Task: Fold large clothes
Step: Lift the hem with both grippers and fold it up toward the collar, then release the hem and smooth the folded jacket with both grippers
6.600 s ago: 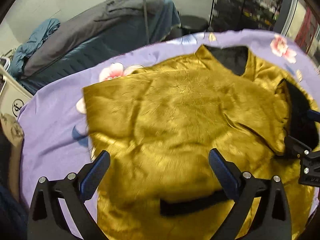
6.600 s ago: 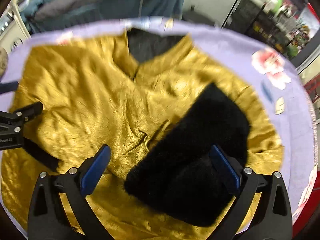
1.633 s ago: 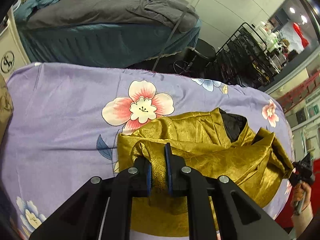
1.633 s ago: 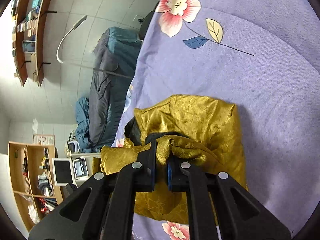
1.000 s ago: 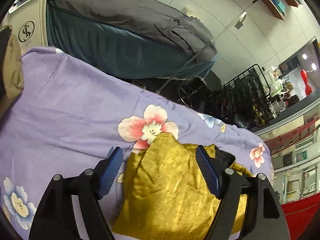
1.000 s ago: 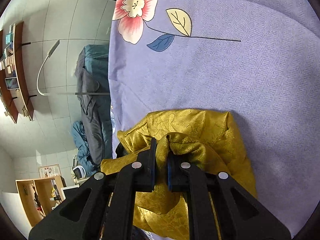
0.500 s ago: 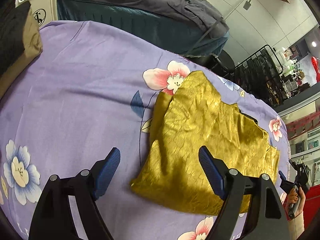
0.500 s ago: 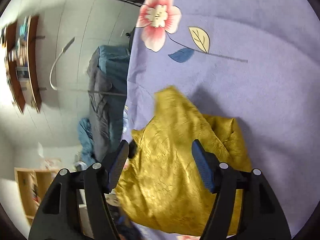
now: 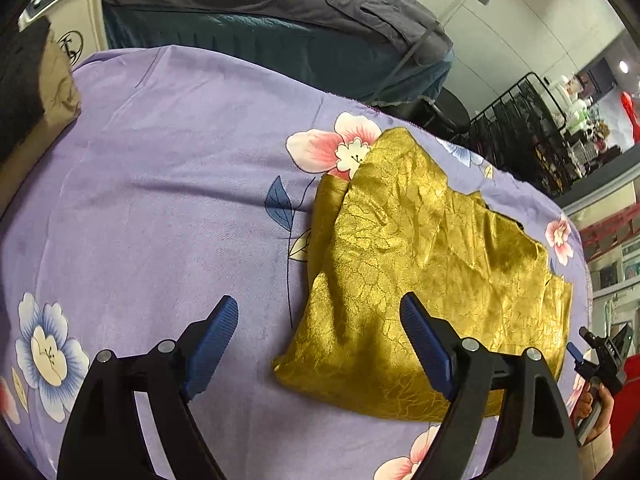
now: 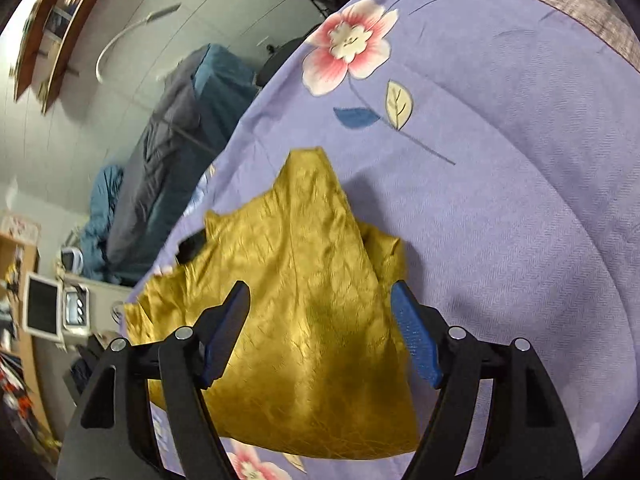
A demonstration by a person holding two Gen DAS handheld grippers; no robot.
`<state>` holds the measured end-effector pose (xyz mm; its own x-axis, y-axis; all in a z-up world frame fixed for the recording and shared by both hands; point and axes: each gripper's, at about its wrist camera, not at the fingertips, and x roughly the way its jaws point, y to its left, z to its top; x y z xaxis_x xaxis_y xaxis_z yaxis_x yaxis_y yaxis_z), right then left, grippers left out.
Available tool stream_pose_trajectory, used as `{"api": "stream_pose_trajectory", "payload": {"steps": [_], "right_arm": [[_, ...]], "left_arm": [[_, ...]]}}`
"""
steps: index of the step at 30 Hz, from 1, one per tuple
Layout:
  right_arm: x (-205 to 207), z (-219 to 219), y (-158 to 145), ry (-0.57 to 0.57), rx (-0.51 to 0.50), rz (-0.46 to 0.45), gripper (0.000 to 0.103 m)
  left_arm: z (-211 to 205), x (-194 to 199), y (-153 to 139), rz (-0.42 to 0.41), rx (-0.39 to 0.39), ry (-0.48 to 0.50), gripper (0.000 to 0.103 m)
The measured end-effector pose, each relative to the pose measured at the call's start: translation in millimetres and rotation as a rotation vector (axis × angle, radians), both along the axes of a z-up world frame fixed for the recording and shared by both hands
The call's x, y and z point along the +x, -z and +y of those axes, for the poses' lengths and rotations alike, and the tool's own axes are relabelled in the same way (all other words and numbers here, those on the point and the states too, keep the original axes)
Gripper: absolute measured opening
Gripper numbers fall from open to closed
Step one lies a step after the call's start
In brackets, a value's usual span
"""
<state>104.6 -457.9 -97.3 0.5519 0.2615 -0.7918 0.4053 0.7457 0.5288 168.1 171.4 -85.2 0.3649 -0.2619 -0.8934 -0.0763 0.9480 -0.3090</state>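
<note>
A round black mark (image 9: 72,45) with curly lines sits on the cream machine (image 9: 86,16) in the corner; I cannot read any words.

The gold jacket (image 9: 420,280) lies folded in a lumpy pile on the purple flower sheet (image 9: 160,200). One pink flower (image 9: 340,150) peeks out from under its far tip. A bit of black lining (image 10: 192,248) shows at one edge.

A moment ago both grippers pinched the gold cloth. Now the left gripper (image 9: 316,344) is spread wide above the sheet and the pile's near corner, holding nothing. The right gripper (image 10: 320,332) has just been opening too; its blue pads (image 10: 412,336) stand apart over the jacket, not squeezing it. The jacket has dropped flat.
</note>
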Motion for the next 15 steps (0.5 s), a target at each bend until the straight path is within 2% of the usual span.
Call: {"api": "stream_pose_trajectory", "payload": {"steps": [4, 7, 9, 12, 14, 15], "right_arm": [[9.0, 6.1, 13.9, -0.019, -0.050, 0.028, 0.073], [14.9, 5.9, 26.3, -0.019, -0.069, 0.063, 0.069], [19.1, 12.8, 30.8, -0.061, -0.091, 0.085, 0.048], [20.8, 22.4, 25.7, -0.111, -0.164, 0.077, 0.022], [21.4, 21.7, 22.9, -0.109, -0.184, 0.075, 0.016], [22.2, 21.7, 22.7, -0.106, -0.193, 0.080, 0.014]], "left_arm": [[-12.4, 15.1, 13.0, 0.020, 0.036, 0.043, 0.084], [-27.0, 25.5, 21.1, 0.037, 0.025, 0.090, 0.076], [-41.1, 30.5, 22.8, 0.035, 0.055, 0.146, 0.060], [-68.4, 39.8, 27.7, 0.036, 0.213, 0.231, 0.024], [-81.6, 45.2, 30.7, 0.031, 0.320, 0.264, 0.015], [-86.6, 47.8, 32.0, 0.029, 0.349, 0.276, 0.013]]}}
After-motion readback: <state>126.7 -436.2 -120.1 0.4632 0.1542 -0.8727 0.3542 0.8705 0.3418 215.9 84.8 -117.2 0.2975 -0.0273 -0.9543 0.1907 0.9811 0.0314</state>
